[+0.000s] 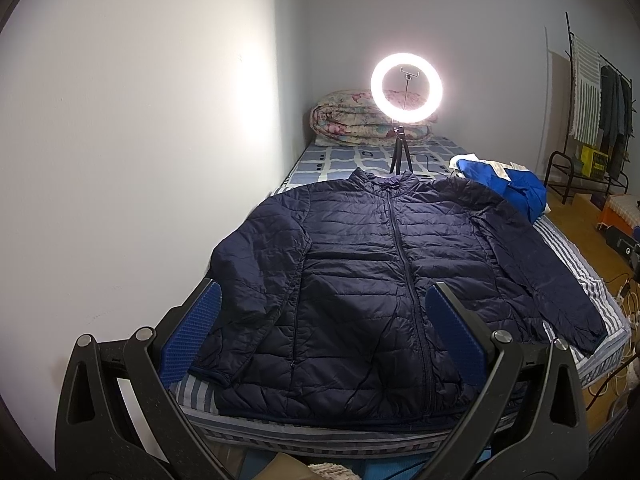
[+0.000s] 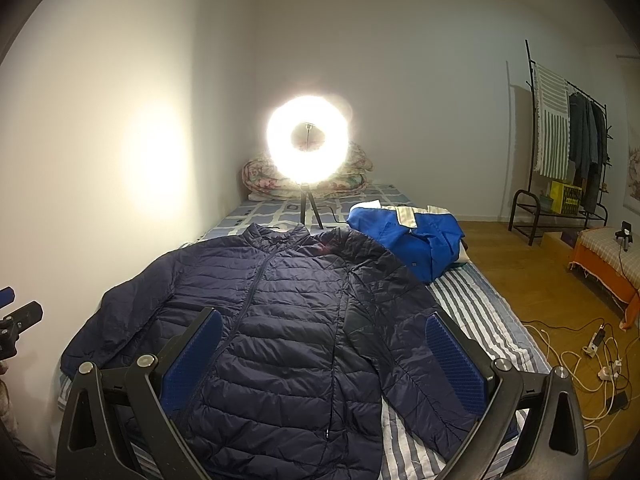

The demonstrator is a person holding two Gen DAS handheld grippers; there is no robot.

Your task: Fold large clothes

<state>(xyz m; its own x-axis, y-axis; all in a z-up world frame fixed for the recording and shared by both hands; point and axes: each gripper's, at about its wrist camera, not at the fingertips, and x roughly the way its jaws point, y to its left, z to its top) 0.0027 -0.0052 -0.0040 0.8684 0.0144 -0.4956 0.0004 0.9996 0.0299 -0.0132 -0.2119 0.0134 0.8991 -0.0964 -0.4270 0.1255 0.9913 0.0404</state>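
both grippers hang above the near hem with fingers spread wide, gripping nothing: the left gripper (image 1: pixel 320 336) and the right gripper (image 2: pixel 324 352). the navy puffer jacket (image 1: pixel 384 276) lies flat, zipped, front up on the striped bed (image 1: pixel 576 256), sleeves splayed. likely first step: fold a sleeve (image 2: pixel 404 320) inward. pinching at the cuff and shoulder together would keep the slippery quilting from sliding.

A navy puffer jacket (image 2: pixel 280 320) lies flat on the striped bed (image 2: pixel 476 312); the right gripper (image 2: pixel 324 344) hovers above it, jaws apart.
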